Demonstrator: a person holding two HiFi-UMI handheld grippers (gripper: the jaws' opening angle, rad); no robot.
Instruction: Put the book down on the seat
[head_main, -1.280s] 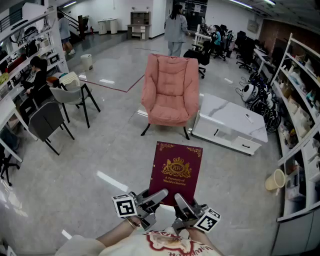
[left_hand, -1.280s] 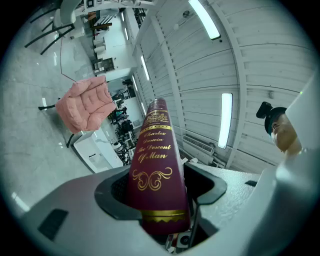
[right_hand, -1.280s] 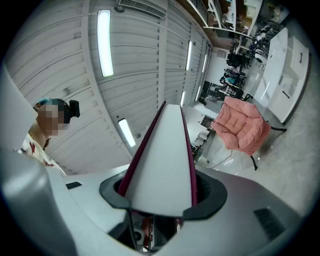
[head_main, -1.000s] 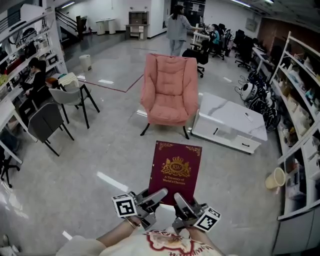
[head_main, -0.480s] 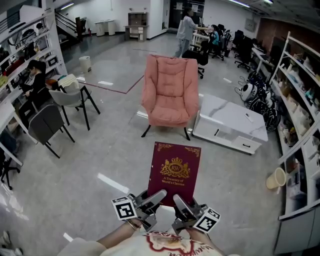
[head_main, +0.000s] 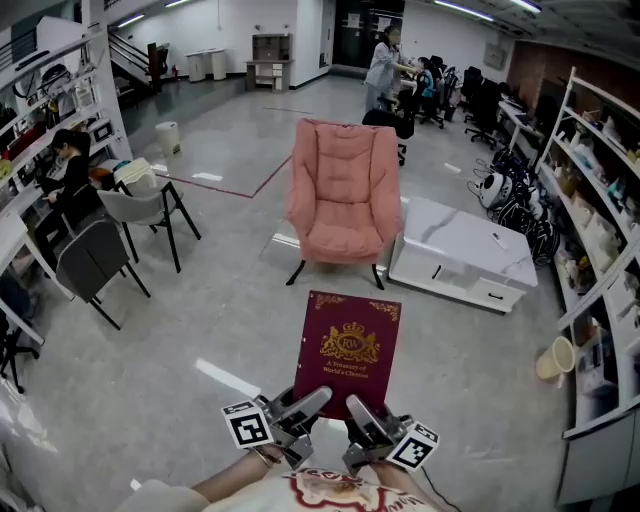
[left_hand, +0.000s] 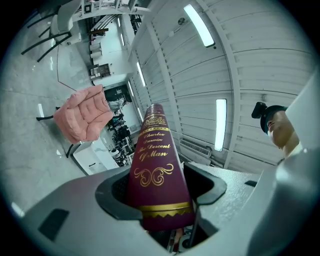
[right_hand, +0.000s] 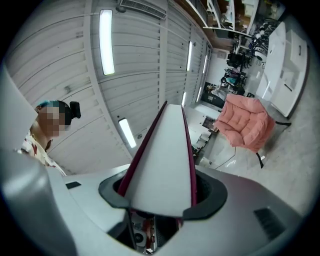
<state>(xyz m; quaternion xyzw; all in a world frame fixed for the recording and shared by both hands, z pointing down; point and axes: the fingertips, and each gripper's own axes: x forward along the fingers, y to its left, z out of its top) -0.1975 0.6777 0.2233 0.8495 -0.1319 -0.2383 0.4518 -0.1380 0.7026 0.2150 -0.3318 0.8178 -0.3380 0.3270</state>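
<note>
A dark red book (head_main: 347, 350) with a gold crest is held flat in front of me, over the floor. My left gripper (head_main: 305, 405) is shut on its near left corner, where the gold-lettered spine (left_hand: 157, 170) sits between the jaws. My right gripper (head_main: 362, 412) is shut on the near right corner, gripping the white page edge (right_hand: 162, 160). The pink armchair (head_main: 342, 190) stands a few steps ahead, its seat (head_main: 338, 235) bare. The chair also shows in the left gripper view (left_hand: 82, 120) and the right gripper view (right_hand: 247, 122).
A low white marble-top cabinet (head_main: 462, 255) stands right of the armchair. Grey chairs (head_main: 95, 255) and desks line the left side, with a seated person (head_main: 65, 165). Shelving (head_main: 600, 230) runs along the right. A person (head_main: 383, 65) stands far behind the armchair.
The armchair sits slightly lower and nearer in the head view. The person at the back has walked to the right. Both grippers keep their hold on the book.
</note>
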